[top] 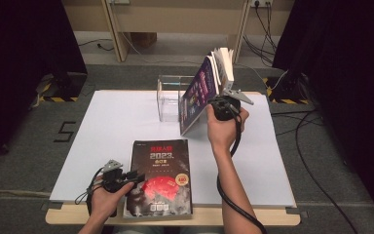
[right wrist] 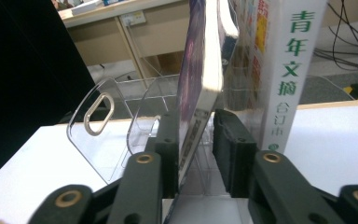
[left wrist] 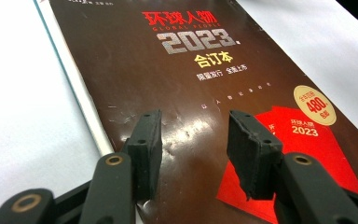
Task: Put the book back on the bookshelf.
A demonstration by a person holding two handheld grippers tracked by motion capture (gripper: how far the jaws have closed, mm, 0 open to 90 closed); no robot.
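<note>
Right tool: the right tool [top: 222, 108], in the person's right hand [top: 222, 127], had its jaws around the lower edge of the purple-covered book [top: 198, 95]; in the right gripper view the left pad [right wrist: 168, 154] lay against the cover, while a narrow gap showed before the other pad, so a firm pinch could not be confirmed.
Purple-covered book: it stood tilted on the white surface [top: 112, 126], leaning towards the clear rack [top: 169, 97], its foot on the surface just beside the rack.
White-spined book: the white-spined book [top: 225, 66] stood upright just behind the purple one; the right gripper view showed green characters down its spine [right wrist: 292, 70], which the high view left too small to read.
Clear rack: a transparent holder with curved dividers and an oval slot [right wrist: 98, 114], seen plainly in the right gripper view; whether either book sat inside a compartment was hard to tell through the clear walls.
Left tool: the left tool [top: 135, 177], in the left hand [top: 106, 197], had its jaws spread and pinched nothing, hanging over the dark book's lower left corner.
Dark book: the dark book [top: 160, 178] lay flat at the near edge of the surface; the left gripper view showed "2023" and a red patch [left wrist: 307, 158] on its cover.
Cut off: the dark book's lower edge ran out of the left gripper view.
</note>
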